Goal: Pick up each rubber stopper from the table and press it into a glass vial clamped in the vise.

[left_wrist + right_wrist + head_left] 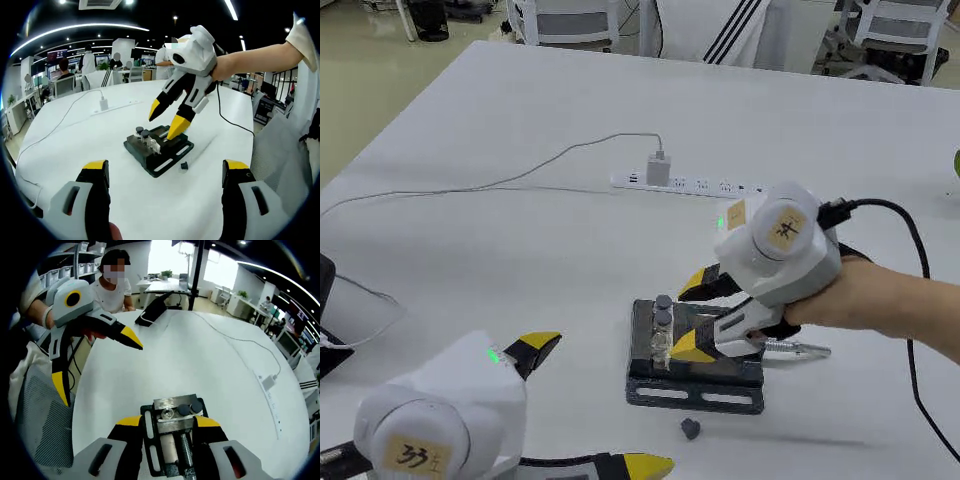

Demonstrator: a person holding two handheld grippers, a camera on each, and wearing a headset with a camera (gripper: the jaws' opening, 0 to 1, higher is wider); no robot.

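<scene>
A black vise [695,385] stands on the white table and clamps a row of glass vials [663,338]. Two vials carry dark rubber stoppers [663,303]; in the right gripper view one vial [166,413] shows an uncapped mouth beside the stoppered ones [185,409]. A loose dark stopper [690,429] lies on the table just in front of the vise [159,147], also seen as the stopper [184,165]. My right gripper [690,320] hovers over the vise [175,440], open and empty [168,421]. My left gripper [597,404] is open and empty at the near left [165,166].
A white power strip [690,185] with a plugged charger and a long cable lies behind the vise. The vise's metal handle [800,349] sticks out to the right. A dark object [325,320] sits at the left edge. Chairs stand beyond the table.
</scene>
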